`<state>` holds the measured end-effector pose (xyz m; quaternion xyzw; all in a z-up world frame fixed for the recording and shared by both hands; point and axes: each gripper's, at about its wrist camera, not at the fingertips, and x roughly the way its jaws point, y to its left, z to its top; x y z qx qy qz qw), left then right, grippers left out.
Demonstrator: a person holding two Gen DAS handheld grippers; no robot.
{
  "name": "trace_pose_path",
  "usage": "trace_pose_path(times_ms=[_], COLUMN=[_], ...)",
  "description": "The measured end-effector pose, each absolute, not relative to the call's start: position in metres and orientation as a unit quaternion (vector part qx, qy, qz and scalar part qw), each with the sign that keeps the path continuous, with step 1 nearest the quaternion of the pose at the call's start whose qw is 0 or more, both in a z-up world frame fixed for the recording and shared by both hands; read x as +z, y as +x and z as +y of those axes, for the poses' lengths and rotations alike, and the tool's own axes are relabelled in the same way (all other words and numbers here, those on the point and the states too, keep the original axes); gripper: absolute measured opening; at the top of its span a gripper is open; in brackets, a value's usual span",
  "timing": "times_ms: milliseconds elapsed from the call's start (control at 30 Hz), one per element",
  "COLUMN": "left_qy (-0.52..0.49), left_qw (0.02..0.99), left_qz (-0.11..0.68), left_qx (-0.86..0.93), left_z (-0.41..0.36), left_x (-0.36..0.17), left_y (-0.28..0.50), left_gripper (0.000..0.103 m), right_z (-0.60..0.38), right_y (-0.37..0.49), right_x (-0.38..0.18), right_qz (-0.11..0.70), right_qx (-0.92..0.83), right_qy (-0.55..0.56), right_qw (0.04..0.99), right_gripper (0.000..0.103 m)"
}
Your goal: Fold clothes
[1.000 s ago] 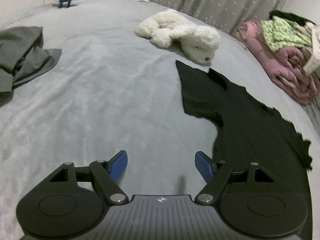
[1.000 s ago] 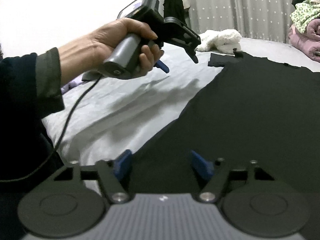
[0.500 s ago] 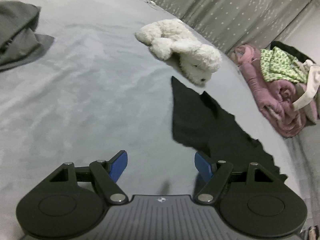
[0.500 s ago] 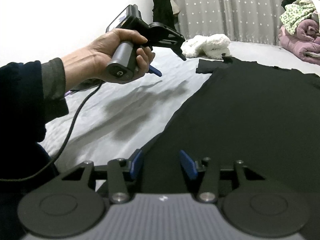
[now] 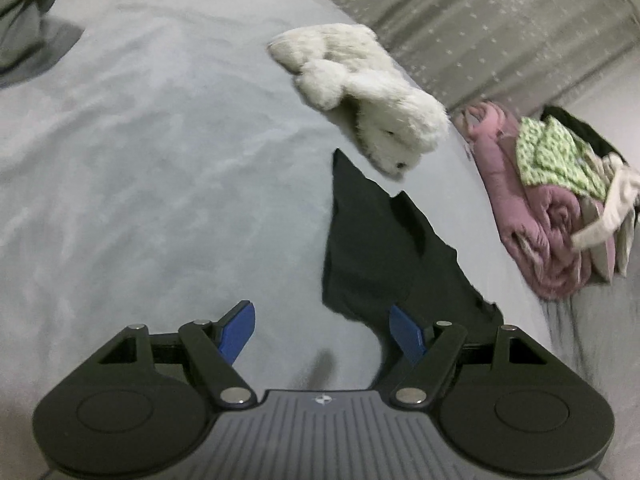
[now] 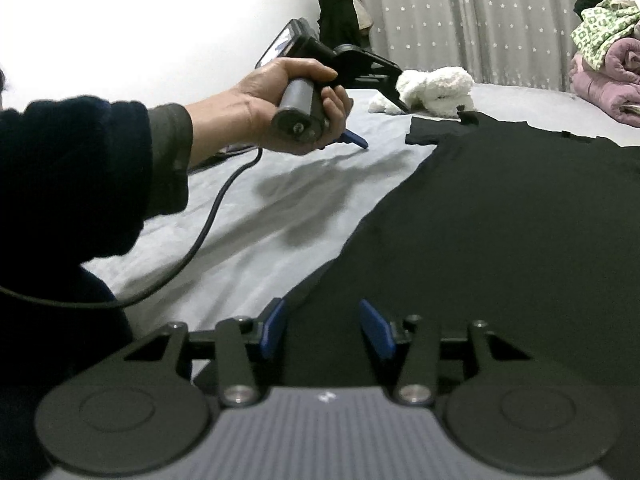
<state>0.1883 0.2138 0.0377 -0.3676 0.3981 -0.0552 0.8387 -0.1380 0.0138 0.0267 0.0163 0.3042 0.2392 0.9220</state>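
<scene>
Both wrist cams low over bed (image 5: 140,160), facing curtain (image 6: 480,20); shared: black shirt (image 6: 500,220).

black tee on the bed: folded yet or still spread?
Spread. In the right wrist view the black T-shirt lies flat in one layer on the grey bedsheet, sleeve out to the side, no fold visible.

Black T-shirt (image 6: 500,216) spread flat on grey bed (image 5: 160,160), sleeve (image 5: 360,236) near white plush toy (image 5: 360,92), seemingly unfolded.
</scene>
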Motion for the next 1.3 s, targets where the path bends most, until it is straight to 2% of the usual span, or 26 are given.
trace_pose_path(times_ms=[1100, 1300], left_qy=[-0.365, -0.369], left_qw=[0.838, 0.84], left_qz=[0.392, 0.384], left_qx=[-0.107, -0.103], left_z=[0.215, 0.202], left_x=[0.02, 0.018], left_y=[0.255, 0.267], left_gripper=[0.073, 0.078], right_z=[0.011, 0.007], right_y=[-0.14, -0.141], right_x=[0.035, 0.037], right_qz=[0.299, 0.297], right_qx=[0.216, 0.219], right_qy=[-0.017, -0.012], right_qw=[0.929, 0.929], right_gripper=[0.051, 0.052])
